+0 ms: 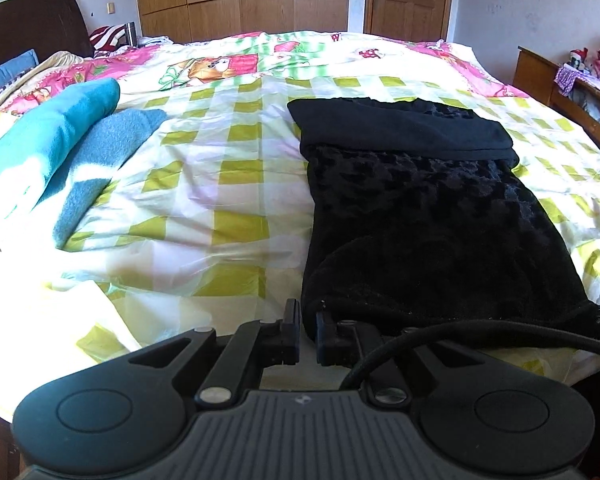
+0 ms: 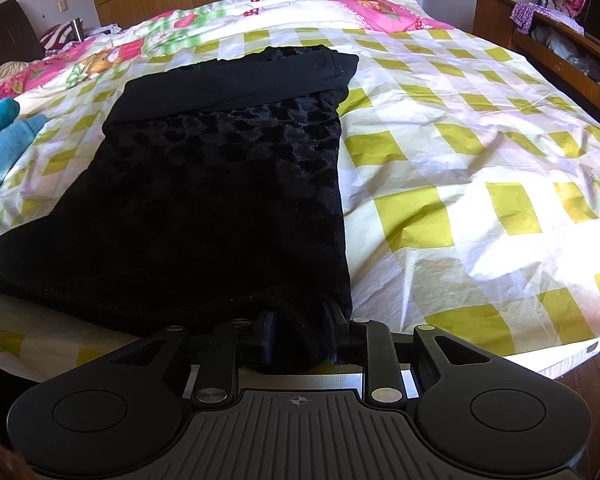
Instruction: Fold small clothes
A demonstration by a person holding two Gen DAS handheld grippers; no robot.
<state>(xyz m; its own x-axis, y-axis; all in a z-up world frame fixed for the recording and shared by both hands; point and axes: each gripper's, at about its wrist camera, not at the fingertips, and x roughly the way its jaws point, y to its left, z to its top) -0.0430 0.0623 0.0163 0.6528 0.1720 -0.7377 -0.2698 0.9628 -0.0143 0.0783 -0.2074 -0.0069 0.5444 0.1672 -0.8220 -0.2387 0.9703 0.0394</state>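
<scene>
- a black skirt (image 1: 428,216) lies flat on the bed (image 1: 228,184), its plain waistband end far from the cameras and its velvety patterned part running toward the near edge of the mattress.
- the left gripper (image 1: 308,334) sits at the near left corner of the skirt; its 2 fingers are almost together, and the corner seems to run into the slim gap (dark cloth on dark fingers, so the hold is hard to confirm).
- the right gripper (image 2: 299,338) is at the near right corner, its jaws partly open with a bunched fold of the skirt (image 2: 220,184) pinched between them.
- to the left of the skirt, well apart, lie a bright teal cloth (image 1: 48,136) and a duller blue towel (image 1: 100,160), touching each other.
- a black cable (image 1: 480,330) crosses the left gripper's body.
</scene>
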